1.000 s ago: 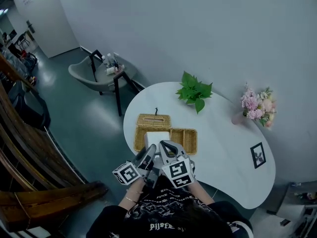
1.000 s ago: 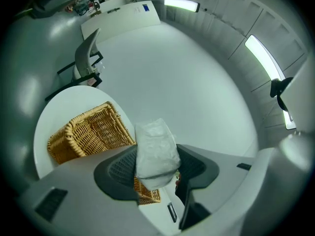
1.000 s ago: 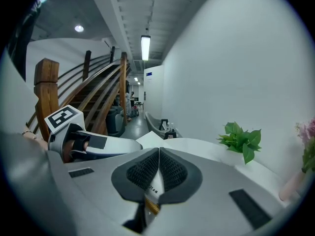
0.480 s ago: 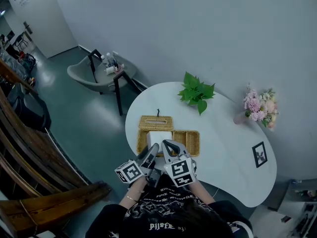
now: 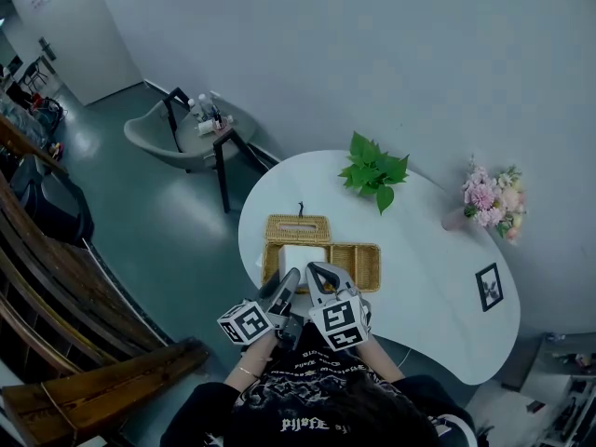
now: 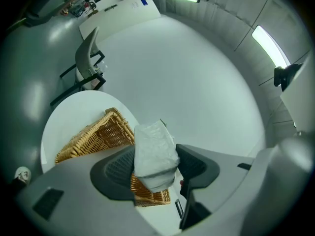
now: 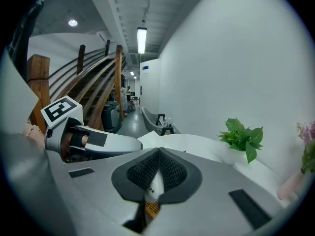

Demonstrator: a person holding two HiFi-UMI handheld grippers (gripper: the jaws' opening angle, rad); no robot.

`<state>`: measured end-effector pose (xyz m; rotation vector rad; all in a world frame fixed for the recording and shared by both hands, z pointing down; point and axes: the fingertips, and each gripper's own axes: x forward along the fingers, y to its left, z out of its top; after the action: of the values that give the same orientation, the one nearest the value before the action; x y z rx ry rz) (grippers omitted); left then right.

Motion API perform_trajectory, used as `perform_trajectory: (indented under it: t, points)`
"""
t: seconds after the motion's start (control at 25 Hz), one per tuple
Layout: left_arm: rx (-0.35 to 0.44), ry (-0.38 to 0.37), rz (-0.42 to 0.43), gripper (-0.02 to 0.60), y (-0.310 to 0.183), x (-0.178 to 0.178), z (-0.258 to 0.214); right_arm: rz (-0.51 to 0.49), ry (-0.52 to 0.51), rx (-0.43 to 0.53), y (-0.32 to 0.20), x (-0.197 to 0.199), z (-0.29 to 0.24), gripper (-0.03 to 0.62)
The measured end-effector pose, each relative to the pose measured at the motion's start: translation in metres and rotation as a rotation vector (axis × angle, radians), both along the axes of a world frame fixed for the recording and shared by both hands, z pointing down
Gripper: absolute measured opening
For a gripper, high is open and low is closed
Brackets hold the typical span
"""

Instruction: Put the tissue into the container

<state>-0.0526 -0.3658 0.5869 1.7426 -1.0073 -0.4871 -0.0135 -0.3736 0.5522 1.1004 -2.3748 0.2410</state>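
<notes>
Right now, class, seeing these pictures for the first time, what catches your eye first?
The white tissue pack clamped in the left gripper stands out, held over the wicker basket at the near side of the white table. Next come the leafy green plant and the pink flowers on the table's far side, by the wall.

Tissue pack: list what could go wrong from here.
1. The right gripper pinches only a thin white edge, apparently of the tissue pack. That edge may slip free, letting the pack twist in the left gripper.
2. The pack hangs tilted over the wicker basket, so a corner could catch on the rim.
3. The basket sits near the table edge, so a dropped pack might fall off the table.
</notes>
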Motion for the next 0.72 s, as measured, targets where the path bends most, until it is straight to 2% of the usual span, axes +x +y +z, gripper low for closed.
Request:
perform_trajectory:
  t: [0.48, 0.72]
  points:
    - [0.000, -0.054, -0.113, 0.256, 0.001, -0.035, 0.003, 0.024, 0.073, 0.011, -0.007, 0.007, 0.010, 0.023]
    - [0.032, -0.167, -0.198, 0.256, -0.001, -0.064, 0.000, 0.017, 0.071, 0.005, -0.007, 0.005, 0.013, 0.023]
